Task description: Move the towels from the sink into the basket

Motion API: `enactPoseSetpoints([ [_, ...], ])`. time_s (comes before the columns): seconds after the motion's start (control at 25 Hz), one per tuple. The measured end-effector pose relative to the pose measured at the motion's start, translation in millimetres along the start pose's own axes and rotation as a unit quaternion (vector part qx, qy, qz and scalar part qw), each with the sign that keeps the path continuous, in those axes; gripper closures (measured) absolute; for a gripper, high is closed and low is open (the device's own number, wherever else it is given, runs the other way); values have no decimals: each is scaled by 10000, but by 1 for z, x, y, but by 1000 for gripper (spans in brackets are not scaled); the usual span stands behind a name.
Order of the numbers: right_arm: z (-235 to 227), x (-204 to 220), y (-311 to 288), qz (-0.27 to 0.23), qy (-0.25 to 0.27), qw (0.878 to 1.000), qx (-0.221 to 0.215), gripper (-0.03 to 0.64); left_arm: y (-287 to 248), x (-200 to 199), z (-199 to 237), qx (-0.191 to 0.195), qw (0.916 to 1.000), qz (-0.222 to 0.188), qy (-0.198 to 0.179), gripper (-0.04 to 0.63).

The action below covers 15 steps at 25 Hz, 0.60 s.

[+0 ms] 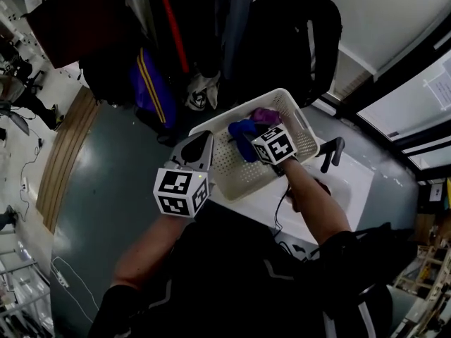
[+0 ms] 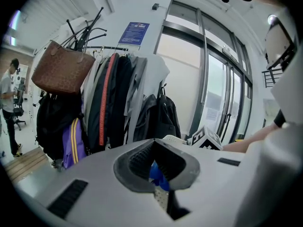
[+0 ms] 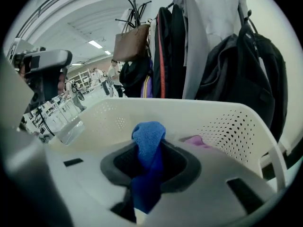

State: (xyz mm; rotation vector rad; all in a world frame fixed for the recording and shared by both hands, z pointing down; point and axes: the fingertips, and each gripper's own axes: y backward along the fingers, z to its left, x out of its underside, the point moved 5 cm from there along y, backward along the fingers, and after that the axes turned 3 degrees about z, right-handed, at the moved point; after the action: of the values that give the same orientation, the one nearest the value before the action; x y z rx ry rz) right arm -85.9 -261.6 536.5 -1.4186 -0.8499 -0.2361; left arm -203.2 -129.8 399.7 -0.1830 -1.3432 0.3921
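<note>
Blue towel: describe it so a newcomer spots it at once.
Below the hanging coats stands a white perforated basket. Over it, the right gripper is shut on the blue towel, bunched between its jaws. The only other cloth, a purple towel, lies loose inside.

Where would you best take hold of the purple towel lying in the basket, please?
Probably its raised top, from straight above: the purple towel lies bunched at the far end of the basket, whose walls shut off any sideways approach.
</note>
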Motion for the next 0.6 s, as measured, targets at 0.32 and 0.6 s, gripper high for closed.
enactPoseSetpoints([
  [0.32,-10,9,-34,368,6,9992,-120,512,-7,9,3,-166,9997,113,122,592],
  [0.6,-9,18,-57,639,62,9978,-174,511,-10,18,7,-304,9990,247,224,592],
])
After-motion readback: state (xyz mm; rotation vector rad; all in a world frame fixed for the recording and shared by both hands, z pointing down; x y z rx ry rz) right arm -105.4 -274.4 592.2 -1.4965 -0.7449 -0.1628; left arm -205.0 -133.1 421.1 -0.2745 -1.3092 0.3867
